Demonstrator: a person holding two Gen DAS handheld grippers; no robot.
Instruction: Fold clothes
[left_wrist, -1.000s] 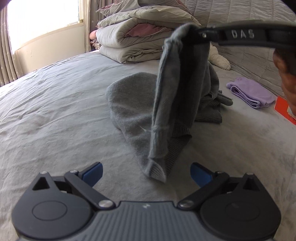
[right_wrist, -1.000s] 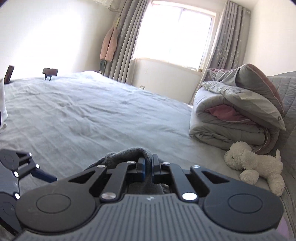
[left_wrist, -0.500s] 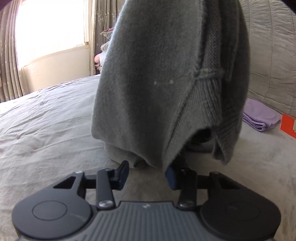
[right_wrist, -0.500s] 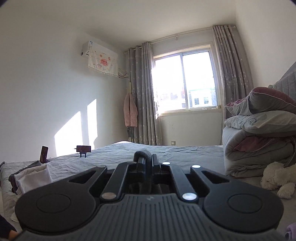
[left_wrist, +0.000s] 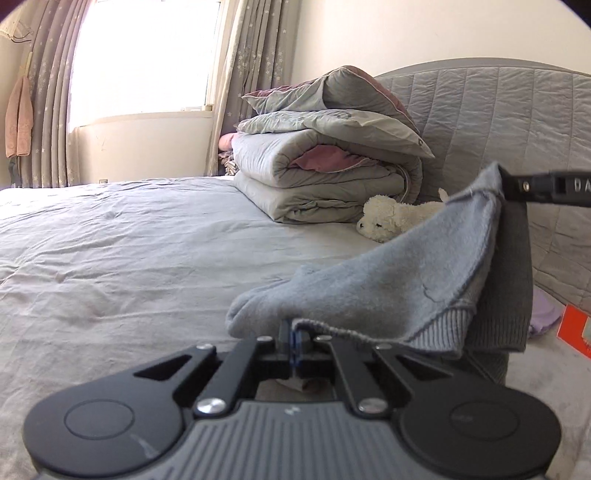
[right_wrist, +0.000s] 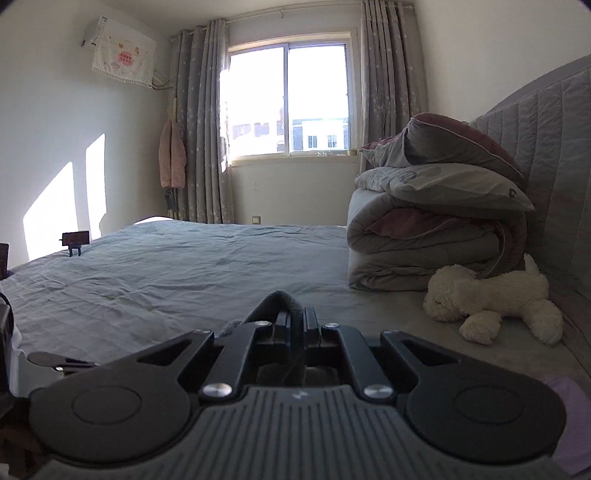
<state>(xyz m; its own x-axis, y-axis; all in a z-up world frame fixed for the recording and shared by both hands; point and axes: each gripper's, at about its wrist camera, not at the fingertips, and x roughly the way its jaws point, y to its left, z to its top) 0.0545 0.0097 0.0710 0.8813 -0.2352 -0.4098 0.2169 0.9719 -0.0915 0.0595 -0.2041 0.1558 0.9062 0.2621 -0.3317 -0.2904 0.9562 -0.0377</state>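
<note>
Both tongs are clamped on the grey sweater (left_wrist: 388, 291): left tongs (left_wrist: 293, 338), just closed, pinch only its thin hem at lower centre; right tongs (right_wrist: 297, 325) hold a fold; that hem may slip free

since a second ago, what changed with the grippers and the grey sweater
The left gripper, wide open a second ago, has just been closing and now pinches the grey sweater at its hem. The sweater, then hanging straight down, now stretches between both grippers. The right gripper stayed shut on its edge; the bedding stack is unchanged.
</note>
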